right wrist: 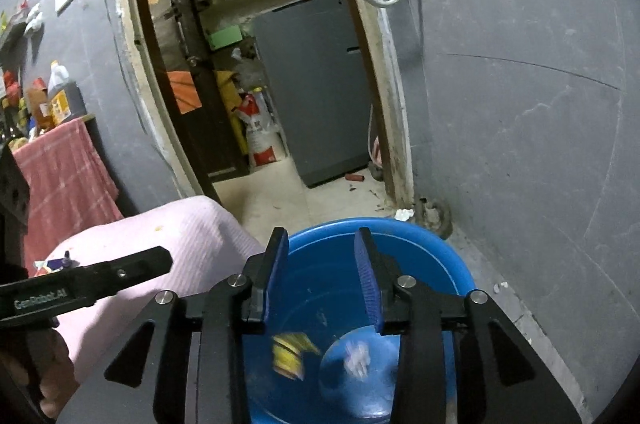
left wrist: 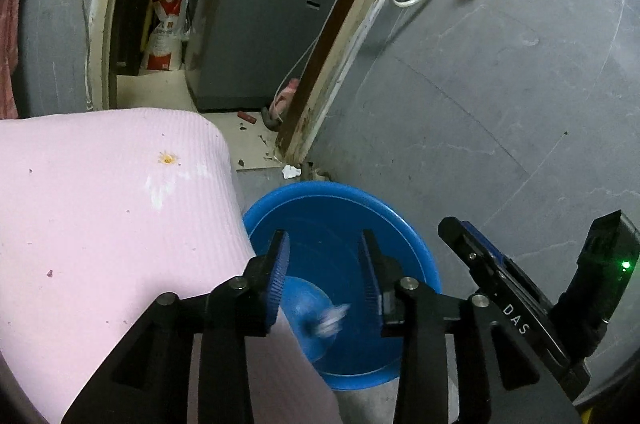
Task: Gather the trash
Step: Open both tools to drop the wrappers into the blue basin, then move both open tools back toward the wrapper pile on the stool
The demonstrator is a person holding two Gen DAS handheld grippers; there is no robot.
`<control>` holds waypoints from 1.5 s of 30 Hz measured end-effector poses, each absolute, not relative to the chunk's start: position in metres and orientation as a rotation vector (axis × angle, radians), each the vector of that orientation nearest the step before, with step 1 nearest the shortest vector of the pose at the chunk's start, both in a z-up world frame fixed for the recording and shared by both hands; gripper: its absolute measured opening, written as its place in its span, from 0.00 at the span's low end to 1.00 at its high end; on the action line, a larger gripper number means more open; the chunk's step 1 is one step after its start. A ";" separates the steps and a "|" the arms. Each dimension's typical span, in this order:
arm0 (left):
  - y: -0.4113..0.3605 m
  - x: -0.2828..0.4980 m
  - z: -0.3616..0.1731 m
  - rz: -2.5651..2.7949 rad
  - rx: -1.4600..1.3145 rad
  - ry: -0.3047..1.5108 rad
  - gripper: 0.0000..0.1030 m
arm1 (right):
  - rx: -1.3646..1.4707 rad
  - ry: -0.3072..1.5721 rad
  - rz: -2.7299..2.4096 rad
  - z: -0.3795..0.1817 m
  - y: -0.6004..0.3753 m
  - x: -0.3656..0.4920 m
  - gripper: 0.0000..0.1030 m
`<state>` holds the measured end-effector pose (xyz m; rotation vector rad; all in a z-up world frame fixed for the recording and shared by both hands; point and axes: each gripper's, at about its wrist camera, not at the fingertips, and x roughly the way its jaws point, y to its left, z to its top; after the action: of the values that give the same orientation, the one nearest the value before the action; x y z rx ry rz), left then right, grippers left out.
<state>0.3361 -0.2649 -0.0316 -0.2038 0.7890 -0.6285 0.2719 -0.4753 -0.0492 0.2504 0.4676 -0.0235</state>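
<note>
A: Nearest?
B: Both grippers, left gripper (left wrist: 324, 256) and right gripper (right wrist: 322, 256), have ribbed blue pads and jaws partly apart, holding nothing.
A: The trash?
B: In the round blue plastic basin (right wrist: 452, 264): a blurred yellow wrapper (right wrist: 290, 354) and a white crumpled scrap (right wrist: 356, 356).
A: Beside it?
B: A ribbed pink mat (left wrist: 100, 208), corner rounded. One tool reads "GenRobot.AI", another "DAS".
A: Farther?
B: A grey fridge (right wrist: 316, 84) through the doorway.

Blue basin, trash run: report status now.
Left gripper and right gripper open, nothing gripped, both over blue basin. Yellow wrapper and white scrap blurred inside basin. Pink mat alongside; nothing blocking.
</note>
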 end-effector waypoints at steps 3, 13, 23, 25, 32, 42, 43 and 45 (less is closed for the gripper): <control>-0.257 0.329 -0.026 -0.608 -0.217 0.753 0.37 | 0.260 0.447 -0.022 -0.044 -0.475 0.271 0.41; -0.197 0.298 0.019 -0.484 -0.245 0.547 0.70 | 0.215 0.298 0.023 -0.007 -0.449 0.249 0.73; -0.112 0.254 0.056 -0.291 -0.273 0.349 0.98 | 0.144 0.120 0.117 0.036 -0.390 0.219 1.00; -0.098 0.241 0.060 -0.262 -0.253 0.316 0.98 | 0.126 0.103 0.137 0.042 -0.376 0.217 1.00; -0.044 0.204 0.068 -0.135 -0.187 0.226 0.98 | 0.098 0.019 0.222 0.055 -0.326 0.204 1.00; 0.019 0.169 0.055 -0.007 -0.106 0.176 0.98 | 0.078 -0.008 0.328 0.055 -0.261 0.196 1.00; 0.024 0.167 0.052 -0.001 -0.102 0.178 0.98 | 0.077 -0.001 0.336 0.053 -0.257 0.197 1.00; 0.032 0.167 0.045 0.006 -0.097 0.188 0.98 | 0.074 0.034 0.359 0.047 -0.245 0.203 1.00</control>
<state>0.1667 0.0325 0.0450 -0.0975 0.1877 0.0064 0.2028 -0.2451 0.0471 0.0735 0.0339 0.3591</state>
